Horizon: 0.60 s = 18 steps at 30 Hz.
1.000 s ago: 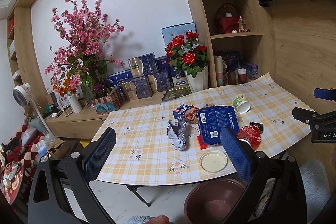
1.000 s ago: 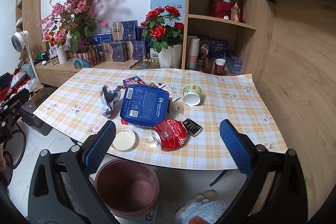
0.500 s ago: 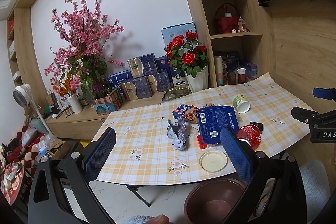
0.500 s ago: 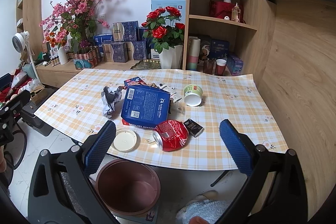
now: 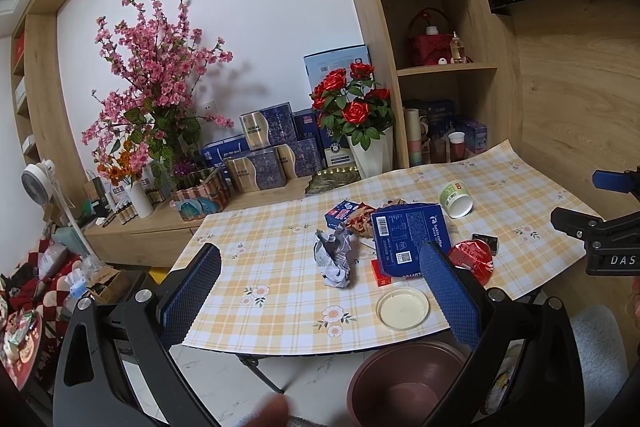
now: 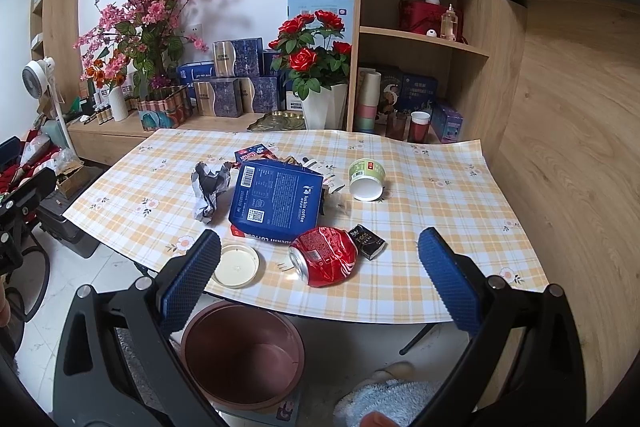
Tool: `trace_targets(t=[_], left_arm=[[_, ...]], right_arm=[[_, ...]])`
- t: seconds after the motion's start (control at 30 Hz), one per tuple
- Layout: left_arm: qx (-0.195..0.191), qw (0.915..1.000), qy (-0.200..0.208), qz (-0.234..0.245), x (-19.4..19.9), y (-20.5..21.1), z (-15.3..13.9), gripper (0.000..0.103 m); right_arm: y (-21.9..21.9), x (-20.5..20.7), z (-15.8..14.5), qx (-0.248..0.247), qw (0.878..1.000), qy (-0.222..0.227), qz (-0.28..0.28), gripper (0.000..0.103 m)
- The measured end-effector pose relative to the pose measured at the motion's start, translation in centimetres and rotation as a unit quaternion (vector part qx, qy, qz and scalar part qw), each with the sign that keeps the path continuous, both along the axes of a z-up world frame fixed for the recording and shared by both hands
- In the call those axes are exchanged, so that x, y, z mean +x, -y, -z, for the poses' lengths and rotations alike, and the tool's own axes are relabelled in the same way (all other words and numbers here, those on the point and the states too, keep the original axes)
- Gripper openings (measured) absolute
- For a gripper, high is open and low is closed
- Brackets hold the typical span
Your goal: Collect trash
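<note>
Looking at this one, nothing has been picked up yet – both grippers hang off the near edge of the table (image 6: 460,163) with their fingers spread wide and nothing between them. The left gripper (image 5: 320,291) points at the crumpled paper ball (image 5: 334,259), which sits just above its center, and the right gripper (image 6: 318,285) has the crushed red can (image 6: 324,255) pretty much dead ahead at 12 o'clock. The rest of the trash is bunched mid-table: a blue coffee box (image 6: 276,201) lying on a red pack, a green cup (image 6: 366,178) tipped on its side at about 1 o'clock from the box, a small black packet (image 6: 368,241) touching the can on its 3 o'clock side, a round white lid (image 6: 236,265) near the table edge at the can's 9 o'clock, and some snack wrappers (image 5: 348,217) behind the box. The brown bin (image 6: 242,353) sits on the floor under the near edge, at roughly 7 o'clock from the can. My guess at what could go wrong: the can is dented and rounded, so a pinch off its middle could squirt it sideways – maybe off the table edge, missing the bin. The lid is flat and thin, so fingers may just skate over it or push it off. The cloth looks like a loose sheet, so dragging anything could bunch it. The box overlaps other stuff, so grabbing it first might scatter the pile.
</note>
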State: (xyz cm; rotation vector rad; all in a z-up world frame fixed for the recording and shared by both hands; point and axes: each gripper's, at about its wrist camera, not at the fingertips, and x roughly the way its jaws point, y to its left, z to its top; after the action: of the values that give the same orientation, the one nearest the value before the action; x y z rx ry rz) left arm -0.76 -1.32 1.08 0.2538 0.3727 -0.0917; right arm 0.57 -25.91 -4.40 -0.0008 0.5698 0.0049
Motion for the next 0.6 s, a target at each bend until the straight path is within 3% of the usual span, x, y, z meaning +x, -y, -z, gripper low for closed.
trace_targets(t=[0.13,0.33,0.6], left_arm=[[0.006,0.9999,0.004,0.007,0.4,0.2,0.2,0.098],[0.051,0.9983,0.026,0.009,1.7,1.2,2.2,0.098],[0.009,0.9995,-0.008,0.030,4.6,1.1,5.0,0.098]], right_arm=[[0.6,0.3,0.3,0.011,1.000,0.002,0.003,0.097],[2.1,2.2,1.7,0.031,0.999,-0.015,0.009,0.097],[4.1,4.9,5.1,0.049,0.998,-0.033,0.026,0.097]])
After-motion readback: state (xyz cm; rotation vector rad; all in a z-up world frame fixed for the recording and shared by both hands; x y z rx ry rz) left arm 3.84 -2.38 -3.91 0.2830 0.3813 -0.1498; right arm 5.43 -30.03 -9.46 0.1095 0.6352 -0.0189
